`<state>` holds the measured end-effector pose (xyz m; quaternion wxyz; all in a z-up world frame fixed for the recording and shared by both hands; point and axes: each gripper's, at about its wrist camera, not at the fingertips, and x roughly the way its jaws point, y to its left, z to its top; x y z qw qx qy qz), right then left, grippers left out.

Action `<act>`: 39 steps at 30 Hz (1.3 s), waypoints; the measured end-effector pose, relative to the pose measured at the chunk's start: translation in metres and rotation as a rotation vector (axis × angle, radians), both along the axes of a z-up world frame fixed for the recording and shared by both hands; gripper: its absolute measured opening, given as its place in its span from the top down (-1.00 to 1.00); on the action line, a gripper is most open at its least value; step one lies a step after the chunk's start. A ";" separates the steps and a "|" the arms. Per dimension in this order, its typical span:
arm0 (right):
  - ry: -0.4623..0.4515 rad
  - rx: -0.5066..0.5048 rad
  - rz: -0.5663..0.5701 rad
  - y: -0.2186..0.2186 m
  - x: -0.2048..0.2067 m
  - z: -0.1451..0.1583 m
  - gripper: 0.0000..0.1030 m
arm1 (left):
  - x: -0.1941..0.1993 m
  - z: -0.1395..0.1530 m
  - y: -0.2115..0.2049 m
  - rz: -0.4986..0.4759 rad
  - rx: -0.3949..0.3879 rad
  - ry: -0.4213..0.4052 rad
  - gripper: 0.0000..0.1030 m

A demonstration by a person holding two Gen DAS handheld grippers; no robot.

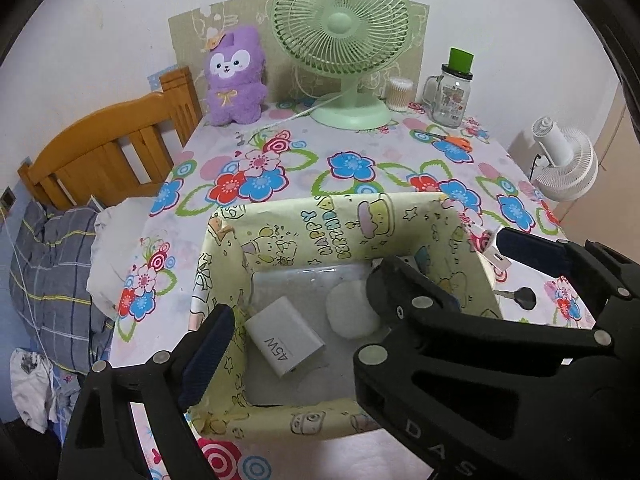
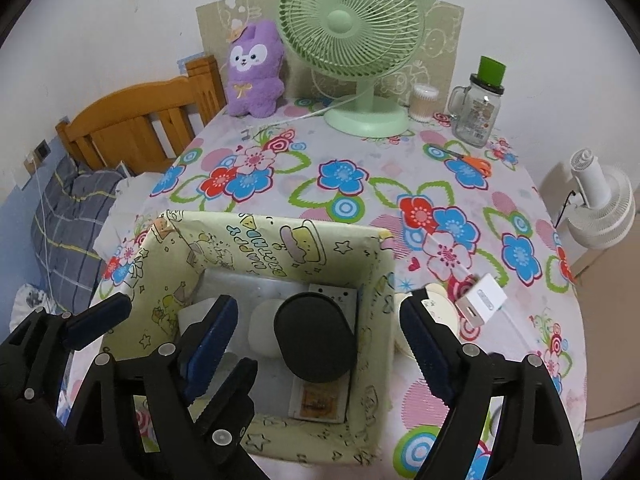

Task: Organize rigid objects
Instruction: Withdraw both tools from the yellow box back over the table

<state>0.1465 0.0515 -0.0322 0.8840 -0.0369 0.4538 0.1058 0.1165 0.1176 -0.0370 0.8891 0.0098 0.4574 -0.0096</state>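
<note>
A yellow box (image 1: pixel 340 216) wrapped in birthday paper stands on the flowered table; it also shows in the right wrist view (image 2: pixel 280 240). Inside lie a white 45W charger (image 1: pixel 284 336), a white round pad (image 1: pixel 350 314), a black oval object (image 2: pixel 316 338) and a flat card (image 2: pixel 318 402). My left gripper (image 1: pixel 360 312) is open over the box, empty. My right gripper (image 2: pixel 316 332) is open, its jaws straddling the box's right wall, empty. A white adapter (image 2: pixel 482 300), a cream round object (image 2: pixel 438 306) and a black key (image 1: pixel 520 297) lie on the table right of the box.
A green desk fan (image 1: pixel 344 40), purple plush toy (image 1: pixel 234 76), glass jar with green lid (image 1: pixel 450 92), cotton swab tub (image 1: pixel 400 94) and orange scissors (image 1: pixel 454 140) stand at the back. A wooden bed frame (image 1: pixel 108 148) and bedding are left; a white fan (image 1: pixel 564 160) is right.
</note>
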 end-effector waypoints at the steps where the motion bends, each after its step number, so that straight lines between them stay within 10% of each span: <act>1: -0.004 0.001 -0.001 -0.002 -0.002 0.002 -0.67 | -0.001 0.001 -0.001 -0.001 0.001 -0.002 -0.80; 39: -0.099 0.000 -0.015 -0.089 -0.054 0.036 -0.72 | -0.045 0.031 -0.086 -0.047 0.012 -0.072 -0.80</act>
